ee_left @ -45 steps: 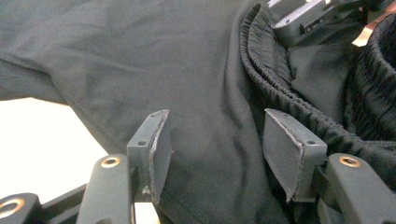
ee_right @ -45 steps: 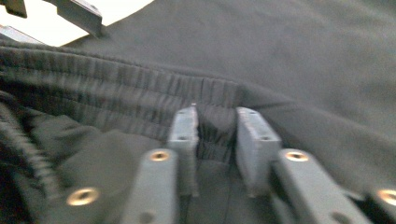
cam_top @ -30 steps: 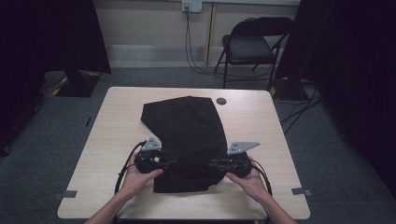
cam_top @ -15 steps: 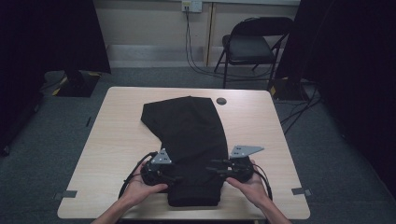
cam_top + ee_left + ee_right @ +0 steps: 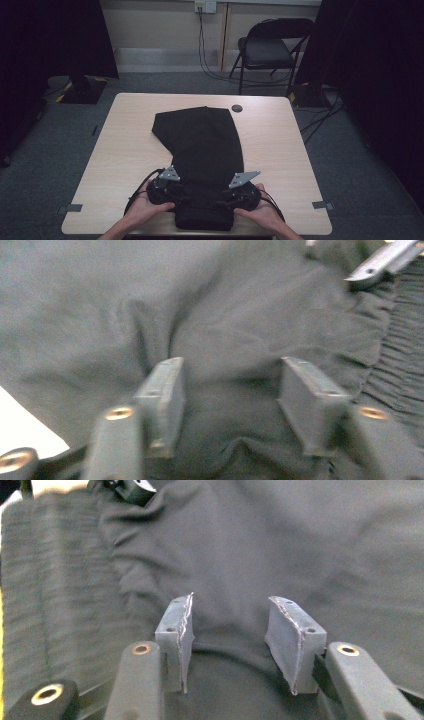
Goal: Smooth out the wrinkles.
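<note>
A black garment (image 5: 202, 145) lies lengthwise on the wooden table (image 5: 280, 150), its ribbed waistband (image 5: 400, 365) at the near end. My left gripper (image 5: 186, 195) rests on the garment's near left edge and my right gripper (image 5: 220, 197) on its near right edge, pointing toward each other. In the left gripper view the left gripper (image 5: 232, 365) stands open over wrinkled cloth; its jaws have just been closing. In the right gripper view the right gripper (image 5: 231, 602) is open with flat cloth under the gap, waistband (image 5: 45, 580) to the left; its jaws have just been opening.
A small dark round disc (image 5: 237, 108) sits near the table's far edge. A folding chair (image 5: 270, 47) stands beyond the table, with cables on the floor. The near table edge lies just below both hands.
Both hands have come toward the near table edge and closer together. The garment's near end has been drawn nearer with them.
</note>
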